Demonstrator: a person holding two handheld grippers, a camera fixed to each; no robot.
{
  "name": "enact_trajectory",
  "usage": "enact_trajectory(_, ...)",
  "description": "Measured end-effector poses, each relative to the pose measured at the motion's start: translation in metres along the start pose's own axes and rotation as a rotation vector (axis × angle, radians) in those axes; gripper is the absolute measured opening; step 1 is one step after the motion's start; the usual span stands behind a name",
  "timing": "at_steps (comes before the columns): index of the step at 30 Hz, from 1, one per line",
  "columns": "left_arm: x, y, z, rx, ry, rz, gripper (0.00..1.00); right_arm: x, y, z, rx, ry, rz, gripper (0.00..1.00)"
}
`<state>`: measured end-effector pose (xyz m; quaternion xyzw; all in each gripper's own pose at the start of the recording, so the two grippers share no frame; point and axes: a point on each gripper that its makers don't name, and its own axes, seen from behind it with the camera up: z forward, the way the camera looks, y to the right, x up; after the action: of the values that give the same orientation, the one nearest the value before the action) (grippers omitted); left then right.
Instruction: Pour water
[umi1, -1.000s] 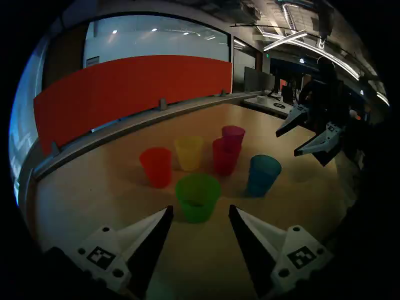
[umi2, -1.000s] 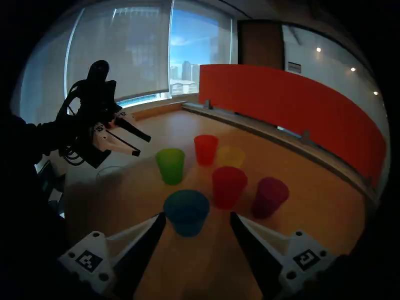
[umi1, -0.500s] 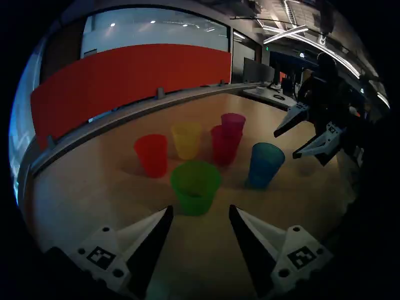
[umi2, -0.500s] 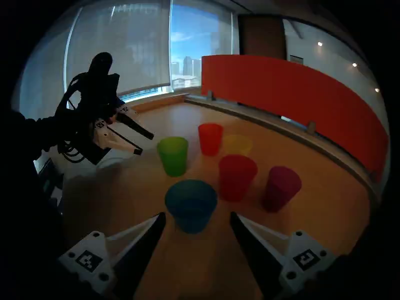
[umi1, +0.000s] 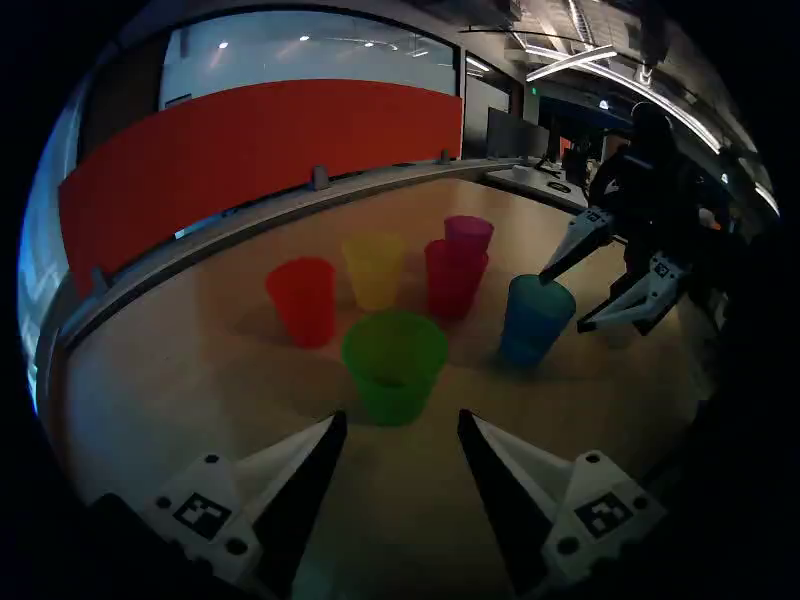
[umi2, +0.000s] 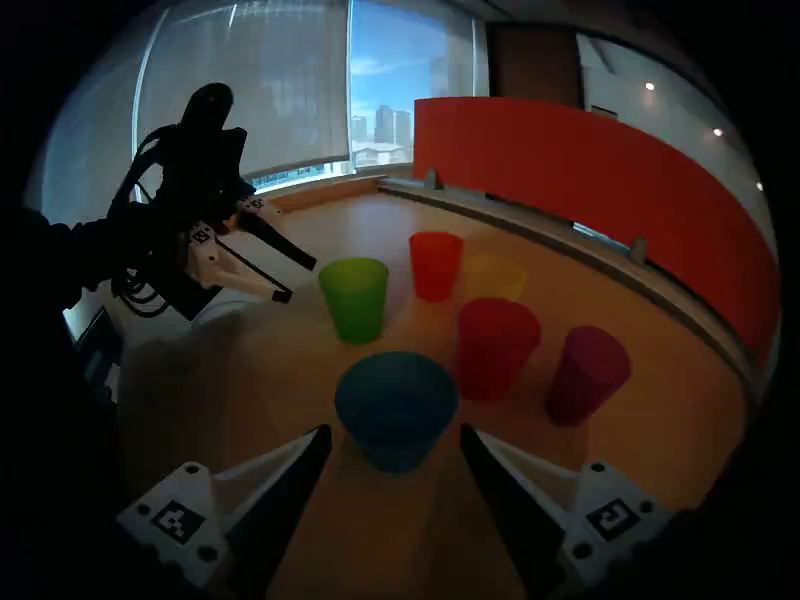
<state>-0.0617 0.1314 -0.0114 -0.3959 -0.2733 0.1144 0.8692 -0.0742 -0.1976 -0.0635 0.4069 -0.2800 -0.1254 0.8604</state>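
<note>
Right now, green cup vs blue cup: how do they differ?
Colour: the green cup is green, the blue cup teal-blue.
Position: the green cup stands just ahead of the open left gripper, the blue cup just ahead of the open right gripper.
Neighbours: the green cup is beside the orange cup, the blue cup beside the red cup.
Shared: both upright on the table, same tapered shape, ungripped.

Around the green cup (umi1: 393, 365) are seen an orange-red cup (umi1: 301, 300), a yellow cup (umi1: 374, 270), a crimson cup (umi1: 455, 278), a magenta cup (umi1: 468, 233) and a teal cup (umi1: 536, 318). The table (umi1: 180, 380) is tan, and the partition (umi1: 250, 150) behind it is coloured orange-red.
</note>
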Motion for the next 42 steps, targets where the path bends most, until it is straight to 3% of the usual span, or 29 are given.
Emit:
enact_trajectory(21,-0.001,-0.005,0.001,0.005,-0.004,-0.006,0.82,0.001,0.002,0.037,0.029,-0.001,-0.004,0.99)
enact_trajectory(30,0.001,-0.003,0.002,0.004,-0.003,-0.007,0.82,0.001,0.002,0.039,0.03,0.004,-0.004,0.9)
enact_trajectory(42,0.004,-0.003,0.003,0.003,0.002,-0.008,0.82,0.0,-0.002,0.033,0.042,0.01,0.0,0.89)
